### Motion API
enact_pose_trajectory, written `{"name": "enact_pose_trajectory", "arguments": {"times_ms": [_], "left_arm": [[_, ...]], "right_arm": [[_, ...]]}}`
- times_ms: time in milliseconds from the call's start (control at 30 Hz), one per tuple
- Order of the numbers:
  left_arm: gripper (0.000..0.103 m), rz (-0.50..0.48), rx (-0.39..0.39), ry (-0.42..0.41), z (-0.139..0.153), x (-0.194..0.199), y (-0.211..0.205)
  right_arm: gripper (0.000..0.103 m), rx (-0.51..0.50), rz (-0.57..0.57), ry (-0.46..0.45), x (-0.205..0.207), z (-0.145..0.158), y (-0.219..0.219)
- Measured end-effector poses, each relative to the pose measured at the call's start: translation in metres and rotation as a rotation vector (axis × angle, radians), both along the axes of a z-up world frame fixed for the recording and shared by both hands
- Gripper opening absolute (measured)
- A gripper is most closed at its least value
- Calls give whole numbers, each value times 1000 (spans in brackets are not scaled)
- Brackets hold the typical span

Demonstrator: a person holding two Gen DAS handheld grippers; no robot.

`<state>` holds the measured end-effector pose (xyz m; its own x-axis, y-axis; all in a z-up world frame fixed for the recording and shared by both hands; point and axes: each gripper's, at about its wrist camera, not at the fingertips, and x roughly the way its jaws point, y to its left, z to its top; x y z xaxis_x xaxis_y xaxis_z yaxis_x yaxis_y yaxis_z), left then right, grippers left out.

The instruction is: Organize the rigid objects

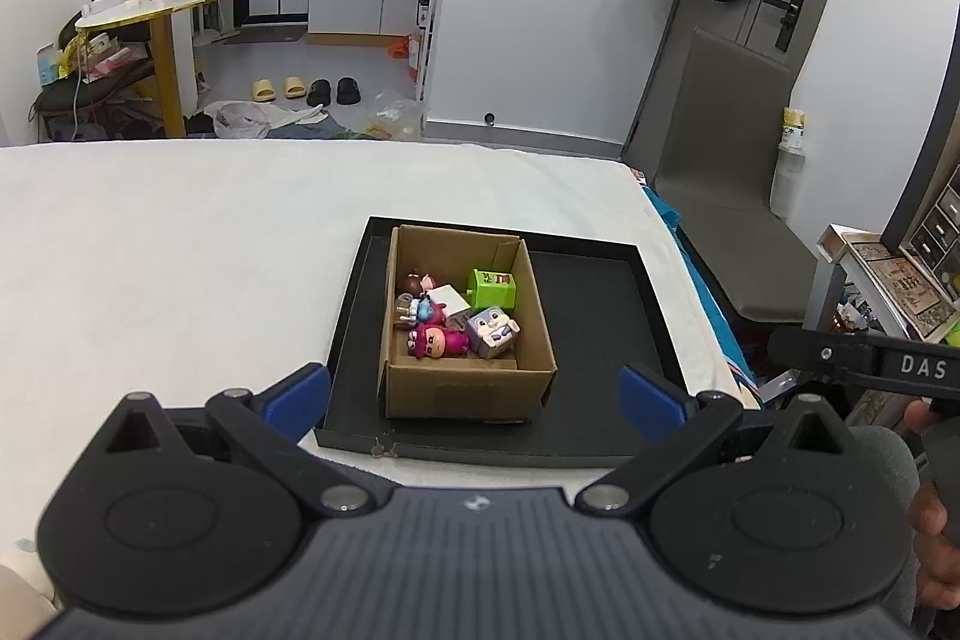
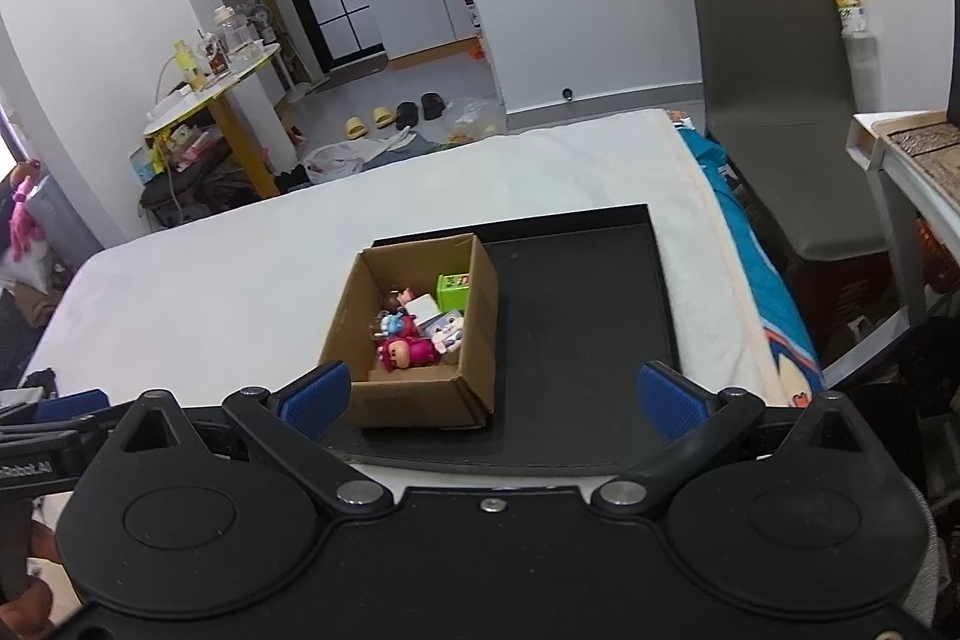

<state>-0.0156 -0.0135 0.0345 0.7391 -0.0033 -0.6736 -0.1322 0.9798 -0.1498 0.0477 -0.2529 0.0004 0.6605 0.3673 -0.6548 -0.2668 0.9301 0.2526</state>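
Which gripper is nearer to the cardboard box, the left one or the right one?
Neither clearly. The left gripper faces the box head on, between its open jaws. The right gripper hangs back similarly, with the box toward its left finger.

Box (image 1: 468, 388) is plain brown cardboard, matt. Tray (image 1: 594, 316) looks matt black (material unclear). Toys (image 1: 456, 316) look like glossy plastic. Bed cover (image 1: 180, 250) is soft white cloth. Finger pads (image 2: 315, 403) are textured blue.

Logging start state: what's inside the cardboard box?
The cardboard box on the black tray holds small toys: a green cube, a grey bunny cube, a magenta figure, a white block and more figures behind. Anything beneath the pile is hidden.
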Motion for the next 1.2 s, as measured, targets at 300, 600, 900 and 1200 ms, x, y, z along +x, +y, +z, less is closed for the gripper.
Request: {"name": "enact_pose_trajectory", "arguments": {"times_ms": [300, 600, 900, 1200], "left_arm": [[102, 10, -1, -1, 1, -4, 4], [102, 7, -2, -5, 2, -4, 6], [102, 16, 5, -15, 7, -7, 9], [102, 16, -1, -16, 6, -8, 10]], "right_arm": [[103, -4, 8, -4, -1, 3, 5], [103, -6, 9, -6, -2, 3, 6], [103, -19, -1, -9, -3, 8, 6], [103, -26, 1, -13, -6, 8, 9]]}}
